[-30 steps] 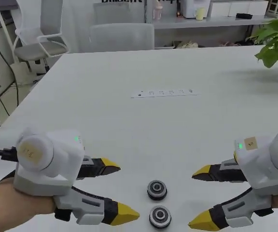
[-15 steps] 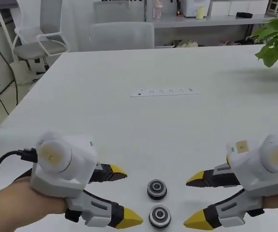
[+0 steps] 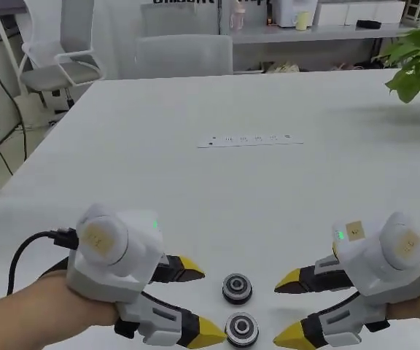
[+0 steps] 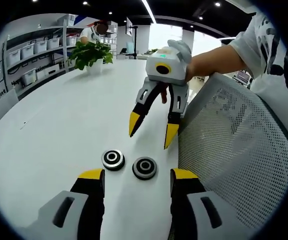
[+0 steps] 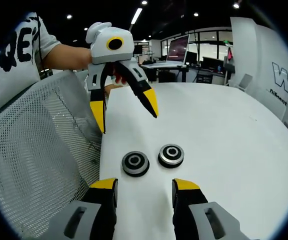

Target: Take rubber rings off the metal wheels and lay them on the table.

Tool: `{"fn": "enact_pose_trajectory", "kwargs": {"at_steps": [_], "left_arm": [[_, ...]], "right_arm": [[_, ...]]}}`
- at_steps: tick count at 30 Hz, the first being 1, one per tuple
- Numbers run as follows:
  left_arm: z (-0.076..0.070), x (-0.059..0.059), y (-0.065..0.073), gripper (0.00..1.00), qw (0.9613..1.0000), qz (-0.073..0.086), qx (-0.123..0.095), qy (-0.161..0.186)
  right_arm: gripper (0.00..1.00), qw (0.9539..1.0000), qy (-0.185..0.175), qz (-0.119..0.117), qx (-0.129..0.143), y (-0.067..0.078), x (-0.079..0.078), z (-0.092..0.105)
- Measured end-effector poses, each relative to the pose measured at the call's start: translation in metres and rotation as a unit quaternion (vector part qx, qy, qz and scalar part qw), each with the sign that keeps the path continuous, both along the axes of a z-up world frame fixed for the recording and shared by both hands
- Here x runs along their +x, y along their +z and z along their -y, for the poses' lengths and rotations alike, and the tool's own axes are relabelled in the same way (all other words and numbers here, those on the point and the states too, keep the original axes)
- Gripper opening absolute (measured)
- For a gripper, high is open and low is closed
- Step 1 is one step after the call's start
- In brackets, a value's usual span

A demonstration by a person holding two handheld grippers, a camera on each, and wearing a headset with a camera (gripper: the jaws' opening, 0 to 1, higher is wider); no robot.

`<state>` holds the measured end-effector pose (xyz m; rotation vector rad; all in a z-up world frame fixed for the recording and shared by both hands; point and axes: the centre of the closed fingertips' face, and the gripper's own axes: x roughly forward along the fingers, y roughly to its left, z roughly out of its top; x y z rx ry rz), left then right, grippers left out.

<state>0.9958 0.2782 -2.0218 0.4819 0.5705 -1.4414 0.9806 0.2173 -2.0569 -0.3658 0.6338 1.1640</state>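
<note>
**Item:** two metal wheels [image 3: 237,288], lying flat just beside each other on the white surface [image 3: 195,182], near its front edge. Dark rubber rings [image 5: 124,163] sit on both.

**Left hand-held gripper** [image 3: 206,302]: jaws spread, nothing held, left of the wheels.

**Right hand-held gripper** [image 3: 281,310]: jaws spread, nothing held, right of the wheels.

**Head view:** a power strip [image 3: 250,138] mid-surface and a plant [image 3: 418,65] at the far right.

**Gripper views:** each faces the other gripper across the wheels, with a mesh chair back [image 4: 234,150] at the surface's edge.
</note>
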Motion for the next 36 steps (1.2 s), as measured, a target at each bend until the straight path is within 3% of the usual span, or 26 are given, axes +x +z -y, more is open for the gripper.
{"fn": "enact_pose_trajectory", "kwargs": {"at_steps": [31, 36], "left_arm": [[0.029, -0.02, -0.033, 0.28, 0.9972, -0.014, 0.037, -0.064], [0.031, -0.021, -0.037, 0.25, 0.9968, -0.022, 0.041, -0.065]], "right_arm": [[0.4, 0.9999, -0.002, -0.016, 0.0, -0.012, -0.004, -0.001], [0.4, 0.9998, -0.004, -0.02, -0.003, -0.015, -0.005, 0.001]]}}
